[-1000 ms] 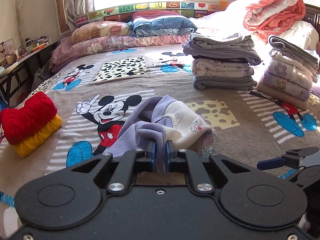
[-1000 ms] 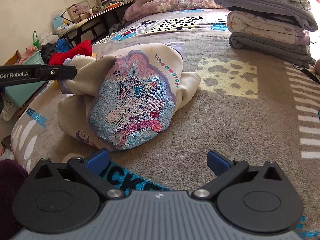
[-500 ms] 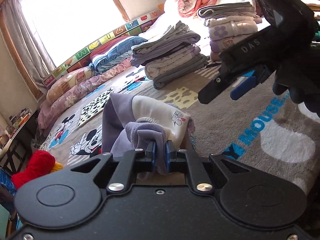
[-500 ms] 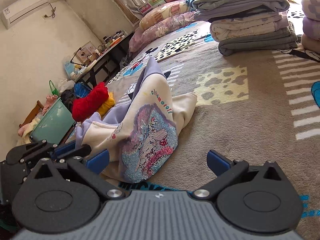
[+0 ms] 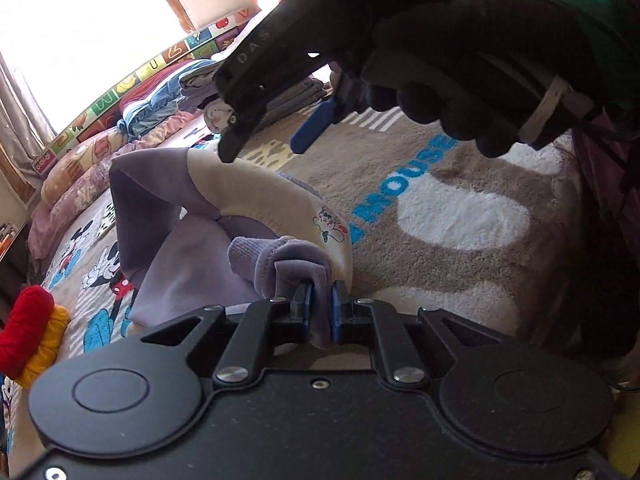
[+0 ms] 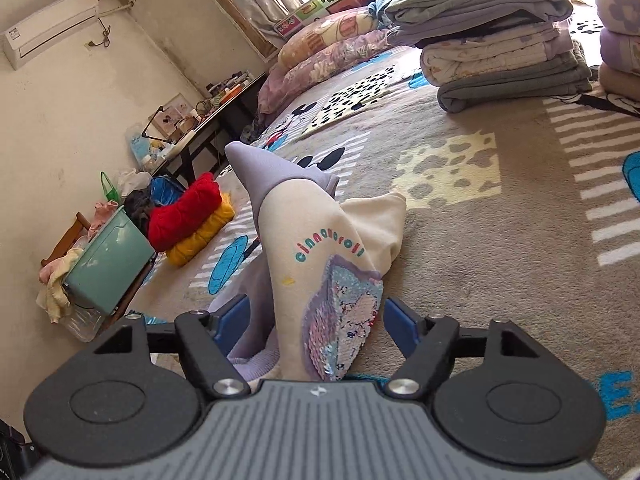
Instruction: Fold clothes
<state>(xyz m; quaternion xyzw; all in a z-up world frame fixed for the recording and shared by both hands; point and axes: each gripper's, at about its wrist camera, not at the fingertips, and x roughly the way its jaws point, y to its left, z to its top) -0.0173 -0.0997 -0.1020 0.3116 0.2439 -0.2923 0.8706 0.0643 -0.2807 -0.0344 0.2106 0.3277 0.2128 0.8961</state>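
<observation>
A cream and lilac sweatshirt with a sequin picture is lifted off the Mickey Mouse bedspread. My left gripper is shut on its lilac ribbed cuff at the near edge. My right gripper stands open, with the hanging front of the sweatshirt between its blue pads. In the left wrist view the right gripper hovers open just above the cream shoulder, held by a black-gloved hand.
Stacks of folded clothes stand at the far right of the bed. A red and yellow knit pile lies near the left edge, and a green bin and a cluttered table stand beyond it. Pillows line the headboard.
The left gripper has lifted and tilted the sweatshirt by its cuff. The right gripper has moved in, and the hanging front now lies between its open fingers.
</observation>
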